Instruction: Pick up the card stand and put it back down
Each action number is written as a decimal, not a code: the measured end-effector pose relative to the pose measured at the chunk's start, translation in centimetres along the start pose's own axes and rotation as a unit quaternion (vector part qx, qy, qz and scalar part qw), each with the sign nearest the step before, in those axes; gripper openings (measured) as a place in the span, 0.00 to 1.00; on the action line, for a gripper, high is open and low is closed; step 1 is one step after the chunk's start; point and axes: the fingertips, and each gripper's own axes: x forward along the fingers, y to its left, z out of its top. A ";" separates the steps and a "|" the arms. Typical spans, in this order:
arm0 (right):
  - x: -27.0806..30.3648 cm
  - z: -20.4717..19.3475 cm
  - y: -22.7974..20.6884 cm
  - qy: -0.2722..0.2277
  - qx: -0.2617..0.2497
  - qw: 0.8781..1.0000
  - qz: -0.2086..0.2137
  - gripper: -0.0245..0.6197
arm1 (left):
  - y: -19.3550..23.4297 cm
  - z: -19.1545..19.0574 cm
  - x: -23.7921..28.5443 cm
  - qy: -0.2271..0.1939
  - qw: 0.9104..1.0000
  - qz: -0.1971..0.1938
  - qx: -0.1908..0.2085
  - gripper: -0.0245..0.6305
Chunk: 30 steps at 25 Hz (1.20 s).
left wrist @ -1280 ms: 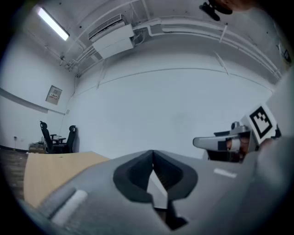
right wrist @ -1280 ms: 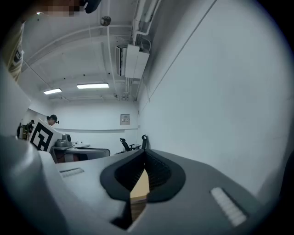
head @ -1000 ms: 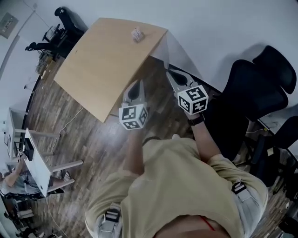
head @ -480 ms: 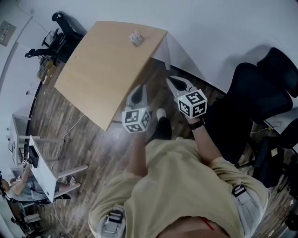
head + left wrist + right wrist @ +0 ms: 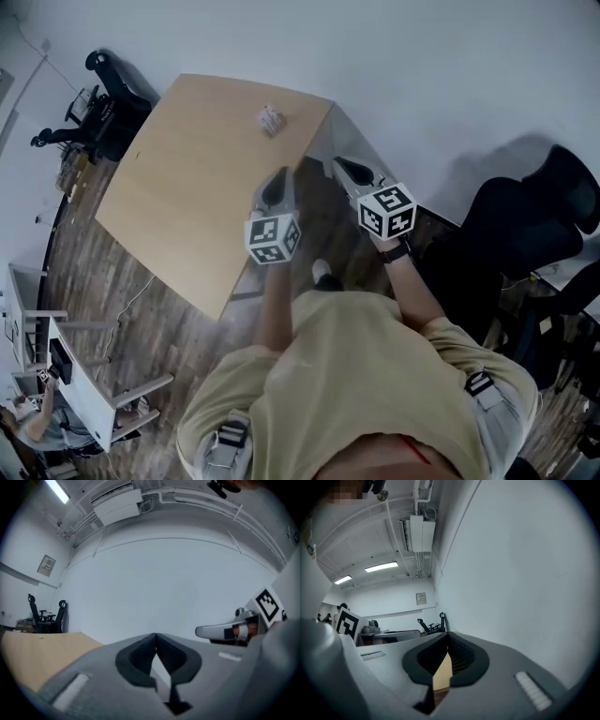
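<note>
**Head view.**
- The card stand (image 5: 272, 119) sits on the far part of the wooden table (image 5: 187, 197), close to the table's far right edge.
- It is at roughly 12 o'clock from your left gripper (image 5: 277, 180) and 10 o'clock from your right gripper (image 5: 345, 168), well apart from both.
- It is too small here to read its make. Judging by size, expect it to be light and stiff, probably smooth-sided, and easy to tip or skid if nudged.
- Best hold, I'd guess, is low across its narrow width near the base. Squeeze gently and lift straight.
- Both grippers point level over the table's near right edge. A black office chair (image 5: 525, 225) stands at 3 o'clock, clear of them.

**Left gripper view.**
- The jaws are closed, tips meeting, with nothing between them. Only the pale wall (image 5: 164, 583) shows through the slit below the tips.
- The tabletop lies at 9 o'clock and your other gripper shows at 3 o'clock. The stand is not in frame.

**Right gripper view.**
- The jaws are closed at the tips as well and hold nothing.
- The tan strip in the slit is the tabletop beyond, not something gripped.
- The stand is not visible here either.

You'll need to spread whichever jaws you use before reaching the stand.
</note>
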 end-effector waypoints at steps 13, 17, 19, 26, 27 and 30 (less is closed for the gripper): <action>18.4 -0.2 -0.2 0.035 -0.014 0.998 0.049 0.04 | 14.4 -1.5 8.0 0.020 0.999 0.016 -0.027 0.04; 21.9 -3.3 -0.4 0.070 -0.010 0.996 0.047 0.04 | 17.8 -4.8 8.9 0.046 0.998 0.017 -0.046 0.04; 23.0 -5.1 -1.2 0.092 -0.003 0.994 0.052 0.04 | 18.8 -6.7 9.6 0.060 0.996 0.019 -0.056 0.04; 28.5 -8.5 -6.5 0.131 0.016 0.990 0.056 0.04 | 23.0 -13.0 13.3 0.114 0.990 0.039 -0.071 0.04; 29.3 -9.0 -7.0 0.136 0.018 0.989 0.059 0.04 | 23.7 -13.9 13.7 0.124 0.989 0.043 -0.074 0.04; 31.1 -10.6 -8.8 0.158 0.031 0.985 0.066 0.04 | 24.9 -16.1 14.9 0.146 0.985 0.048 -0.083 0.07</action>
